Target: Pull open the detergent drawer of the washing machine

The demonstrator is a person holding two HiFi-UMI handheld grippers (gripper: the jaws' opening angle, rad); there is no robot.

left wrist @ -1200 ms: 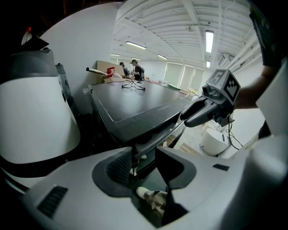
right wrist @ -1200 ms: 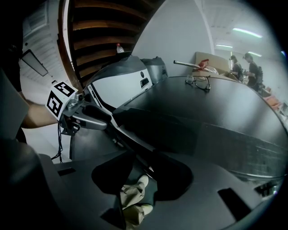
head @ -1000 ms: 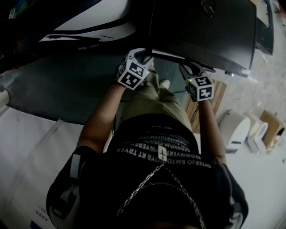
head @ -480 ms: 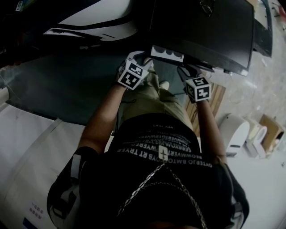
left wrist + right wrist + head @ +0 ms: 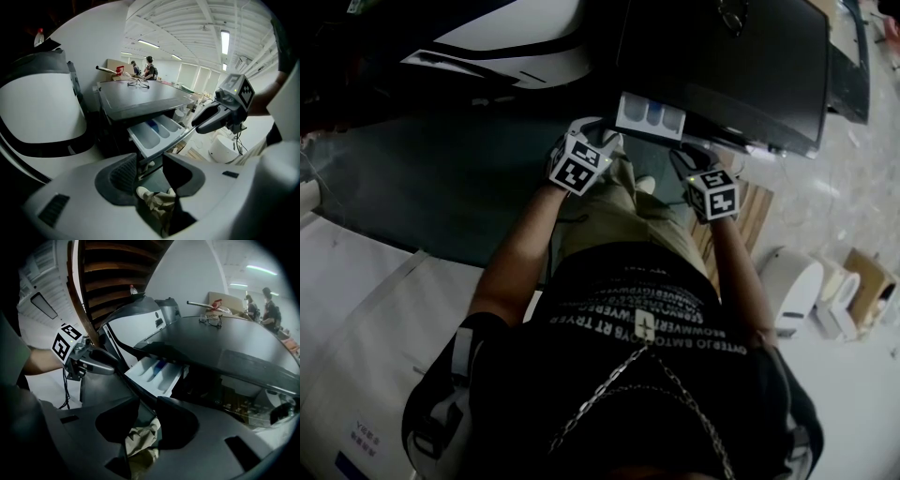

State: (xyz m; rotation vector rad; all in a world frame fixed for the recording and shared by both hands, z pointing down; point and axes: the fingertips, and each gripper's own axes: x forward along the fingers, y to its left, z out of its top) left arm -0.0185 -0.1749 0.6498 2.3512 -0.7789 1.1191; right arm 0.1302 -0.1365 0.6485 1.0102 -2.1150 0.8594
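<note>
The black washing machine (image 5: 741, 56) has its pale detergent drawer (image 5: 650, 114) pulled partly out, with its compartments showing (image 5: 157, 133) (image 5: 157, 373). The drawer's dark front panel (image 5: 187, 135) runs between my two grippers. My left gripper (image 5: 598, 129) holds the panel's left end, which fills the gap between its jaws (image 5: 150, 164). My right gripper (image 5: 694, 155) holds the right end, and the panel's edge runs in between its jaws (image 5: 147, 406). Each gripper shows in the other's view, the right one (image 5: 201, 127) and the left one (image 5: 110, 367).
A pair of glasses (image 5: 138, 84) lies on the machine's top. A large white rounded appliance (image 5: 506, 37) stands to the left. A wooden pallet (image 5: 757, 211), a white bin (image 5: 792, 281) and a cardboard box (image 5: 872, 272) sit on the floor at the right. People (image 5: 143, 69) stand far behind.
The drawer has slid out of the machine toward me, so more of its pale tray shows. Both grippers have drawn back with its front panel.
</note>
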